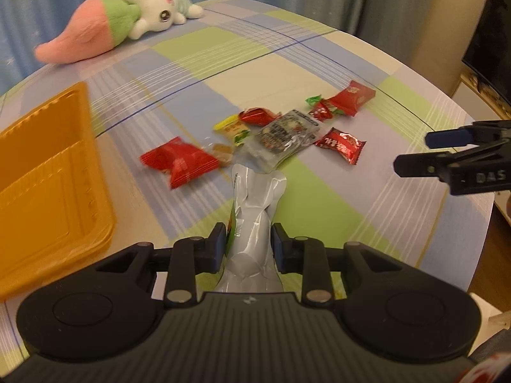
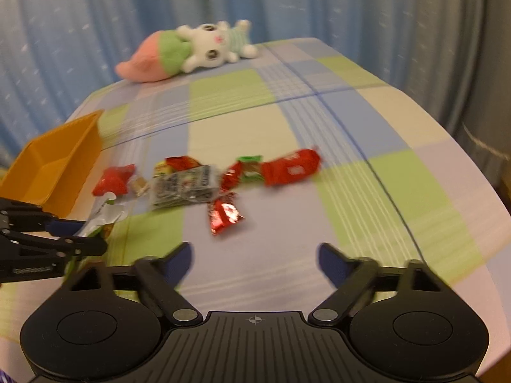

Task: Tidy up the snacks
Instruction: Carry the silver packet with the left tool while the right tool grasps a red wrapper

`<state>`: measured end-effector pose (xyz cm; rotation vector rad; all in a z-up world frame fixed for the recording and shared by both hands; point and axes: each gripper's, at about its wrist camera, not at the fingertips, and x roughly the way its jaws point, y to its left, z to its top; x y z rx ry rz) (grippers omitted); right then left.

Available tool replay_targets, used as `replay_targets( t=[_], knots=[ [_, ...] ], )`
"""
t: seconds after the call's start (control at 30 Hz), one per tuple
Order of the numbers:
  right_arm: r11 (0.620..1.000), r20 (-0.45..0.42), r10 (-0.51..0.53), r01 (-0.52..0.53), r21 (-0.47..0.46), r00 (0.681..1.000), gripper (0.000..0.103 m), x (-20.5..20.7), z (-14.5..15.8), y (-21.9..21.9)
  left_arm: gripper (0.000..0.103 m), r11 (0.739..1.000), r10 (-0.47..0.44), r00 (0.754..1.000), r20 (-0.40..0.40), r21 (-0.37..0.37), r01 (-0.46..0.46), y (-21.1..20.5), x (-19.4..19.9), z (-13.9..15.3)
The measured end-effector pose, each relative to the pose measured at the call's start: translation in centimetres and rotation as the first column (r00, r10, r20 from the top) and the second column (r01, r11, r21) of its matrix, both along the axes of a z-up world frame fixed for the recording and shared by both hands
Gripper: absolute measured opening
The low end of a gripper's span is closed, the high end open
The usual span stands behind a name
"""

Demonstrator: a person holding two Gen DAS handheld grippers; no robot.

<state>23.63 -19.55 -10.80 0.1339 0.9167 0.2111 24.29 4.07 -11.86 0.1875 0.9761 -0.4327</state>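
Left hand-held gripper (image 1: 246,239) clamps one silver packet (image 1: 255,210); right hand-held gripper (image 2: 255,255) gapes empty; one orange tray (image 1: 48,172) (four red packs loose).

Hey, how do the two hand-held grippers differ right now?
The left hand-held gripper is clamped on a silver snack pouch; the right hand-held gripper holds nothing. The left one's jaws stand narrow, pinching the pouch, while the right one's stand wide apart over bare tablecloth. Both are black with blue pads and point down toward the scattered snacks.
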Motion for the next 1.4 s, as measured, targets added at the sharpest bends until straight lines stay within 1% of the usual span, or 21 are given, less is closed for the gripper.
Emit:
replay_targets(
  t=[0.1,0.17,0.27,0.43,0.5,0.6,0.7,0.8,1.0,1.17,1.4],
  knots=[
    [0.999,0.018,0.048,-0.048,-0.006,0.999,0.069,1.0,-0.3,0.8,0.028,0.998,0.062,0.998,-0.006,0.002,-0.062,1.4,-1.0,0.3],
    [0.996,0.039,0.084,-0.083,-0.019,0.996,0.063,1.7,-0.5,1.4,0.028,0.995,0.103,0.995,-0.009,0.003,-0.103,2.4,-1.5,0.4],
    [0.991,0.047,0.128,-0.126,-0.043,0.991,0.055,2.9,-0.9,2.1,0.028,0.985,0.171,0.985,-0.01,0.004,-0.171,4.4,-2.5,0.7],
    [0.976,0.047,0.2,-0.195,-0.096,0.979,0.044,4.7,-1.9,3.4,0.028,0.96,0.278,0.961,-0.004,0.006,-0.278,7.3,-4.1,1.3],
    [0.969,0.046,0.223,-0.216,-0.119,0.974,0.041,5.2,-2.3,3.9,0.028,0.95,0.314,0.95,0.001,0.003,-0.314,8.3,-4.7,1.6],
    [0.96,0.034,0.246,-0.239,-0.148,0.969,0.037,5.7,-3.0,4.6,0.028,0.935,0.356,0.935,0.007,0.003,-0.356,9.5,-5.3,1.9],
    [0.955,0.02,0.258,-0.251,-0.158,0.966,0.034,6.0,-3.5,4.9,0.028,0.922,0.387,0.922,0.012,0.005,-0.387,10.6,-5.8,2.2],
    [0.954,0.009,0.255,-0.251,-0.163,0.967,0.027,6.0,-3.7,5.1,0.028,0.913,0.409,0.912,0.017,0.002,-0.409,11.7,-6.3,2.6],
    [0.963,0.004,0.234,-0.231,-0.138,0.972,0.027,5.3,-2.8,5.1,0.028,0.906,0.424,0.905,0.031,-0.012,-0.424,13.1,-6.6,3.6],
    [0.978,0.011,0.204,-0.203,-0.055,0.979,0.027,4.4,-0.3,5.5,0.028,0.899,0.437,0.898,0.056,-0.033,-0.436,14.4,-6.5,5.0],
    [0.96,0.076,0.275,-0.279,0.037,0.958,0.027,3.5,3.6,9.8,0.028,0.876,0.482,0.869,0.11,-0.074,-0.476,17.2,-5.0,7.9]
  ],
)
